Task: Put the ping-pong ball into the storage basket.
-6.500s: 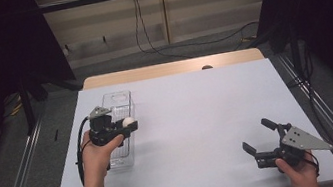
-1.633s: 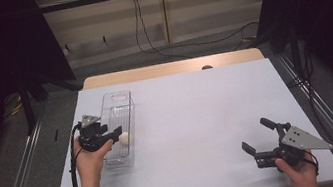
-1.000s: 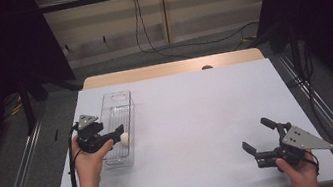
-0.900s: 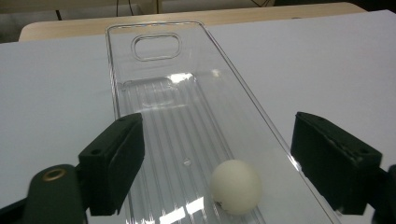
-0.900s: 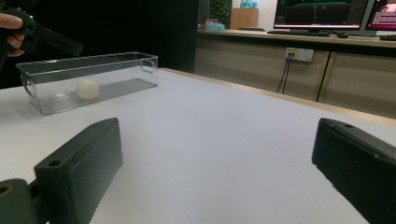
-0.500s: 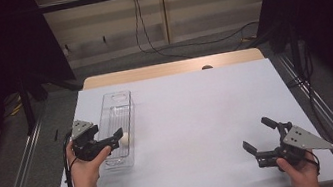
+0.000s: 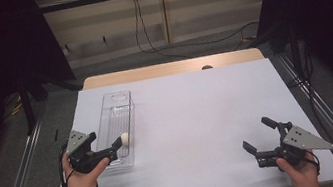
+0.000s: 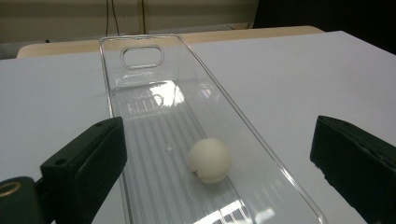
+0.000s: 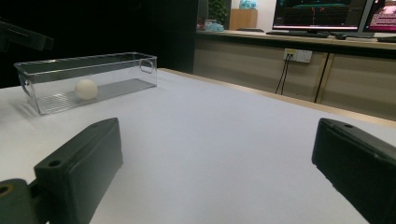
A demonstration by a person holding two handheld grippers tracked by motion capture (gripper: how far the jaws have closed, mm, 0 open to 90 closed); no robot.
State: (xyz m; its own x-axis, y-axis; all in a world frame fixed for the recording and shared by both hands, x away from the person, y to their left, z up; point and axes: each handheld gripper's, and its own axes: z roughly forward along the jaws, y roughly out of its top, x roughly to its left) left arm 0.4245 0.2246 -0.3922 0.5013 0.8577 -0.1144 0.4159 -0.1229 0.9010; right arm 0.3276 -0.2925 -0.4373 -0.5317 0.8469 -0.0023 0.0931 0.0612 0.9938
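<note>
white ball (image 8: 209, 160) in clear tray (image 8: 140, 100)

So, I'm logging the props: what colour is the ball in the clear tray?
Off-white; the ball shows best in the left gripper view.

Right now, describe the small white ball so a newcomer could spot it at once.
On the white table, find the long clear plastic tray near the left edge. The small white ball lies on its ribbed floor at the near end, just ahead of the open left gripper. It is the tray's sole round, opaque thing.
</note>
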